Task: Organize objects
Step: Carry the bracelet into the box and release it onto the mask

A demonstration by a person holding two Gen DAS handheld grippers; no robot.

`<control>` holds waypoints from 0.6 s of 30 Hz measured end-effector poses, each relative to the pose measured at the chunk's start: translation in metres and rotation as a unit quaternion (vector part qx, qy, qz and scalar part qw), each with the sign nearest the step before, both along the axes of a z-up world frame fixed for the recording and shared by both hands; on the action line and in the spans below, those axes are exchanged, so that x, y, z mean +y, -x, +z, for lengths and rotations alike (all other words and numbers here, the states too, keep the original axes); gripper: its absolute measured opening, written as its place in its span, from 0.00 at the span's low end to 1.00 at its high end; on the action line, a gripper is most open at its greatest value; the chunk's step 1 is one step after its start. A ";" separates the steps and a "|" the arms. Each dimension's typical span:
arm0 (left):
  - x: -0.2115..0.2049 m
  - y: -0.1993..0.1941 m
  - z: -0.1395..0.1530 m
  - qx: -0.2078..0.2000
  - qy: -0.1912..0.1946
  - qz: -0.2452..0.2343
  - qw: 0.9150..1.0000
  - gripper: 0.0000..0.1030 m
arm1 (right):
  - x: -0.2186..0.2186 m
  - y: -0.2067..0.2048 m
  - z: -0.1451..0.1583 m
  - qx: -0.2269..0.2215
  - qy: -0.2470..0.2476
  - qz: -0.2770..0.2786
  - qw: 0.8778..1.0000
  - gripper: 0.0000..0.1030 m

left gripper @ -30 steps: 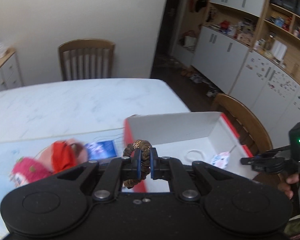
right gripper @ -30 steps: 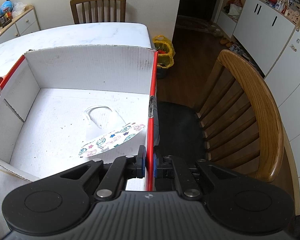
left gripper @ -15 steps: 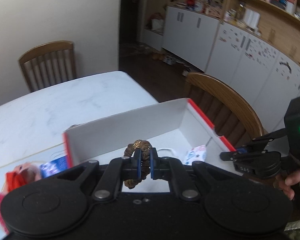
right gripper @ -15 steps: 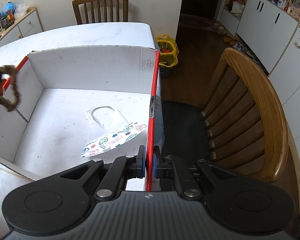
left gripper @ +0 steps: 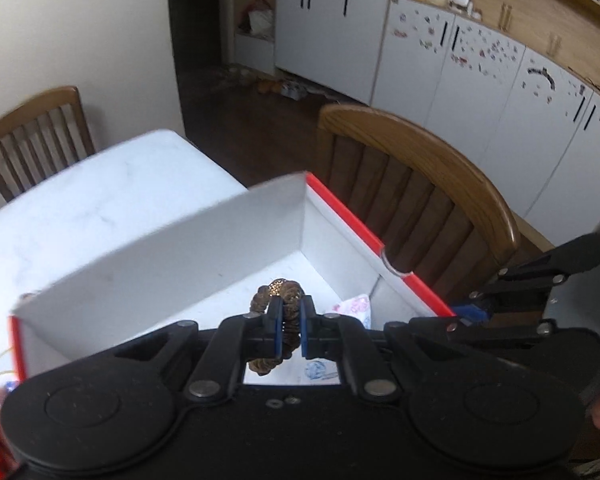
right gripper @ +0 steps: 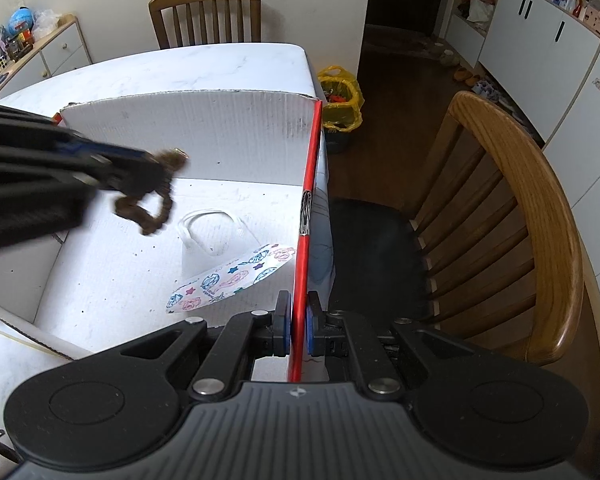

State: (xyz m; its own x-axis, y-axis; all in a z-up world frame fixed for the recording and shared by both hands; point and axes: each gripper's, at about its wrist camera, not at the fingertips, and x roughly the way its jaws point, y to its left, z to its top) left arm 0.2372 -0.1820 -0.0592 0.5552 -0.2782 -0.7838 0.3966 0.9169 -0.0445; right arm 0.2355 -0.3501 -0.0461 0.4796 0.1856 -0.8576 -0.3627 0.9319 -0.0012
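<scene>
Nearest, at lower centre of the right wrist view, my right tongs (right gripper: pixel 298 330) are clamped on the red-edged wall of the white box (right gripper: pixel 236 136). Beyond, at left, my left tongs (right gripper: pixel 140 172) are closed on a brown braided bracelet (right gripper: pixel 148 204), hanging over the box floor beside a patterned face mask (right gripper: pixel 228 280). Farther up: white bench (right gripper: pixel 204 68), wooden chair (right gripper: pixel 204 12).

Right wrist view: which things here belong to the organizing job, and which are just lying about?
In the job:
brown braided bracelet
left gripper
white cardboard box with red edge
right gripper
patterned face mask

Lying about:
wooden chair
yellow plastic bag
</scene>
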 end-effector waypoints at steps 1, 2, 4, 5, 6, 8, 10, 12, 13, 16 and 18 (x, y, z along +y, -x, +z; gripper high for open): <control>-0.003 -0.003 -0.005 0.008 0.001 -0.004 1.000 0.05 | 0.000 0.000 0.000 0.001 -0.001 0.001 1.000 0.07; -0.004 -0.005 -0.010 0.015 0.001 -0.004 1.000 0.05 | -0.001 0.000 0.000 0.001 -0.002 0.001 1.000 0.07; -0.006 -0.010 -0.019 0.032 0.007 -0.004 0.999 0.05 | -0.002 -0.001 0.001 0.002 -0.003 0.003 1.000 0.07; -0.007 -0.012 -0.023 0.039 0.010 -0.004 0.999 0.05 | -0.002 -0.001 0.001 0.003 -0.003 0.005 1.000 0.07; -0.008 -0.014 -0.027 0.047 0.013 -0.004 0.999 0.05 | -0.002 -0.001 0.001 0.003 -0.003 0.006 1.000 0.07; -0.009 -0.018 -0.034 0.063 0.022 -0.004 0.998 0.05 | -0.002 0.000 0.001 0.002 -0.002 0.008 1.000 0.07; -0.010 -0.021 -0.042 0.080 0.028 0.001 0.996 0.05 | -0.001 0.000 0.001 0.003 -0.002 0.010 1.000 0.07; -0.010 -0.025 -0.049 0.099 0.037 0.002 0.994 0.05 | -0.001 0.000 0.002 0.004 -0.003 0.011 1.000 0.07; -0.010 -0.026 -0.052 0.108 0.040 0.002 0.993 0.05 | -0.002 0.000 0.002 0.004 -0.003 0.012 1.000 0.07; -0.013 -0.029 -0.061 0.134 0.043 -0.002 0.990 0.05 | -0.002 0.000 0.002 0.005 -0.005 0.012 1.000 0.07; -0.014 -0.031 -0.065 0.149 0.044 -0.004 0.988 0.06 | -0.001 0.000 0.002 0.005 -0.004 0.013 1.000 0.07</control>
